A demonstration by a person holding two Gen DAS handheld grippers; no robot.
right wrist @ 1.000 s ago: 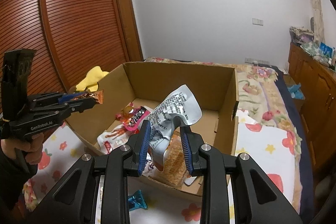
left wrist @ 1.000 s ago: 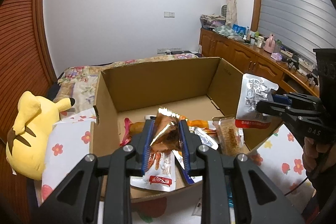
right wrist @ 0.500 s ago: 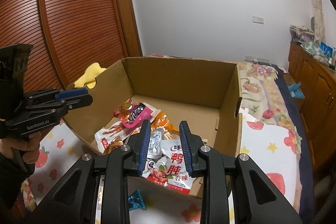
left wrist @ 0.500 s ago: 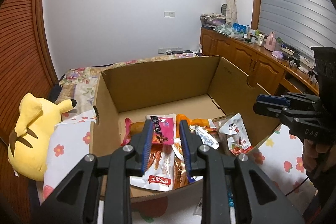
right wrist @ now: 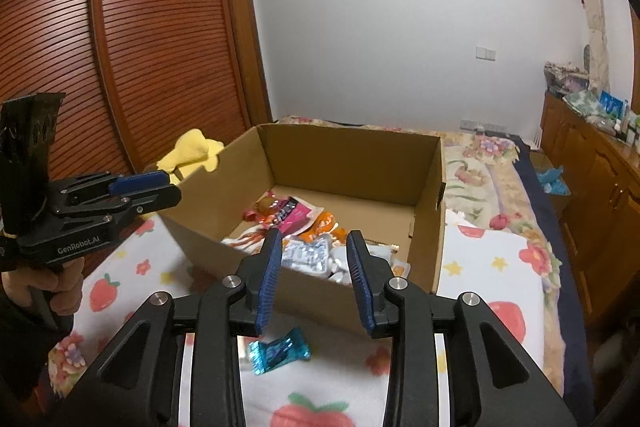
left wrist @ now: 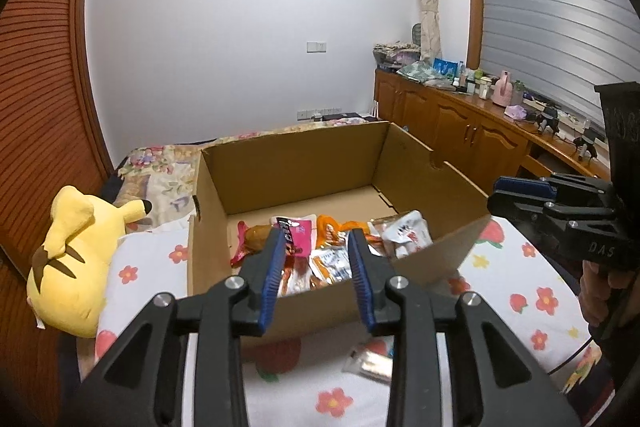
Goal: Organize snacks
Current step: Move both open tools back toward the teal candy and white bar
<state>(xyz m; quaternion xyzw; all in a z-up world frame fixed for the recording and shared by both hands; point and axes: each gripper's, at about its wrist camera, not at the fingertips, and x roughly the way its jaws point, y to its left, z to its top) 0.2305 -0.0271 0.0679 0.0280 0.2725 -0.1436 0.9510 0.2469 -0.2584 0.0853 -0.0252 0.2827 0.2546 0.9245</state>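
Left gripper [left wrist: 316, 239] fingers apart, empty, held above near wall of box [left wrist: 320, 307]. Right gripper [right wrist: 314, 241] fingers apart, empty, above same wall from other side. Snacks [left wrist: 332, 243] piled in box near front. Box on bed [right wrist: 492, 267] with floral sheet. Blue packet [right wrist: 280, 349] and silver packet [left wrist: 370, 361] on sheet outside box. Yellow plush [left wrist: 76, 259] left of box.

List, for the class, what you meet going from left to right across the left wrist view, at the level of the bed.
Yellow plush toy → cardboard box → pink snack packet → white snack packet → right gripper, seen from the side.
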